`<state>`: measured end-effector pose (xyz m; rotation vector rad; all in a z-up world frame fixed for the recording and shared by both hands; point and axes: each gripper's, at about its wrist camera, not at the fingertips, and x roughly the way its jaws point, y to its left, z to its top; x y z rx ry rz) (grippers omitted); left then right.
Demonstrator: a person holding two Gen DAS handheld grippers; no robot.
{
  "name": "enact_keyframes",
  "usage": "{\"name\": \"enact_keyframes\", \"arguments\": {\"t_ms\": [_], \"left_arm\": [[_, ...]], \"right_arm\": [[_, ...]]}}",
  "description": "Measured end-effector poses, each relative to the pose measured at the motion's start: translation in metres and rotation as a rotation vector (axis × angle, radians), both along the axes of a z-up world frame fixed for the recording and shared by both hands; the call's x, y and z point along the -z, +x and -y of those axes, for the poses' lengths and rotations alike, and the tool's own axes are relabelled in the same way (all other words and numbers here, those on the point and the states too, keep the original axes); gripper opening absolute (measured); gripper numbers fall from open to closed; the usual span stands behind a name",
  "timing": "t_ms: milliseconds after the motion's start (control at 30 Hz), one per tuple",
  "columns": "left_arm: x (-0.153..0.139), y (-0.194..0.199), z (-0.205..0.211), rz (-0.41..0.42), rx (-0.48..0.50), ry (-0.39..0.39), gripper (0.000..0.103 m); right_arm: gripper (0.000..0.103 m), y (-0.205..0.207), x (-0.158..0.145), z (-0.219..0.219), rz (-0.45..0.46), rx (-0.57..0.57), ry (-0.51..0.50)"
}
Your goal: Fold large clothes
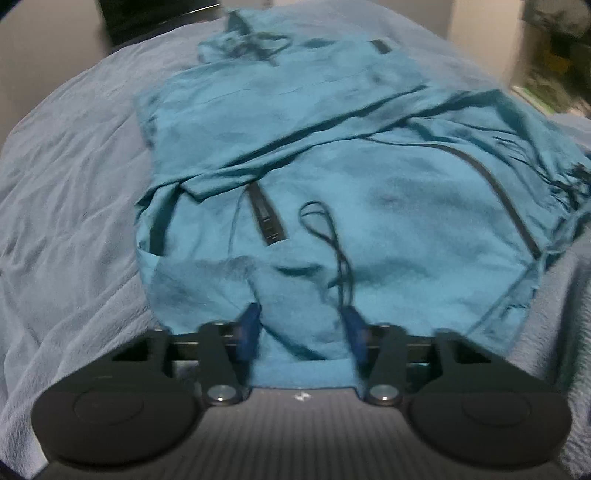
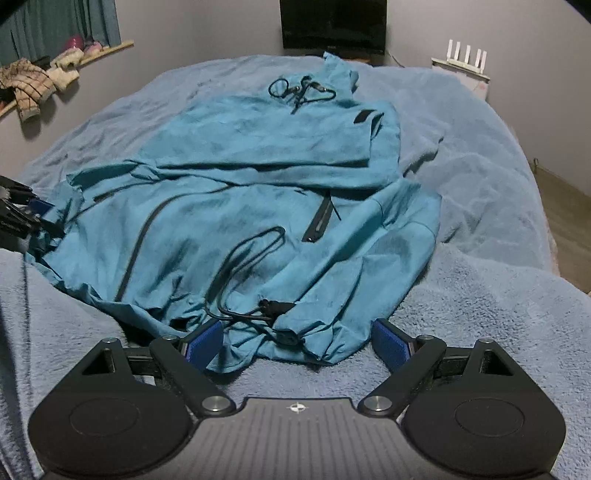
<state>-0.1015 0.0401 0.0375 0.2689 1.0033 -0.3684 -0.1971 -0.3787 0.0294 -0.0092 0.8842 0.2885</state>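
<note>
A large teal jacket (image 1: pixel 388 229) (image 2: pixel 229 206) with dark zips and drawstrings lies partly folded on a light blue blanket (image 2: pixel 480 192), one sleeve laid across its body. My left gripper (image 1: pixel 303 332) is at the jacket's near edge in the left wrist view, with a bunch of teal cloth filling the gap between its blue pads (image 1: pixel 249 328), which press on it. The same gripper (image 2: pixel 26 214) shows at the jacket's left edge in the right wrist view. My right gripper (image 2: pixel 299 345) stands open astride the gathered hem and its black cord (image 2: pixel 258 310), pads clear of the cloth.
The blanket (image 1: pixel 74 206) covers a bed and lies in soft ridges around the jacket. Beyond the bed stand a dark screen (image 2: pixel 332 26) and a white router (image 2: pixel 465 55). A shelf with slippers and a checked cloth (image 2: pixel 33 88) runs along the left wall. Floor (image 2: pixel 565 229) shows on the right.
</note>
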Motion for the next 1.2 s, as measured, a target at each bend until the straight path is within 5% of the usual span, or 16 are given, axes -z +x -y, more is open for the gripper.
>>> {"name": "enact_keyframes", "arguments": {"t_ms": [100, 233, 400, 700, 967, 1200], "left_arm": [[-0.008, 0.0, -0.006, 0.026, -0.005, -0.04, 0.028], [-0.024, 0.002, -0.029, 0.053, -0.071, -0.196, 0.023], [-0.05, 0.01, -0.071, 0.131, -0.198, -0.483, 0.021], [-0.079, 0.051, -0.11, 0.241, -0.336, -0.796, 0.02], [-0.098, 0.13, -0.128, 0.312, -0.403, -0.825, 0.02], [-0.094, 0.24, -0.134, 0.268, -0.461, -0.811, 0.02]], "right_arm": [[0.082, 0.004, 0.005, -0.004, 0.02, -0.016, -0.045], [0.048, 0.009, 0.004, 0.001, 0.047, -0.021, -0.026], [0.039, 0.017, -0.013, 0.01, 0.121, -0.012, 0.054], [0.037, 0.073, -0.077, 0.033, 0.352, 0.053, 0.243], [0.036, 0.172, -0.108, 0.047, 0.428, 0.107, 0.329], [0.034, 0.288, -0.1, 0.05, 0.386, 0.166, 0.343]]}}
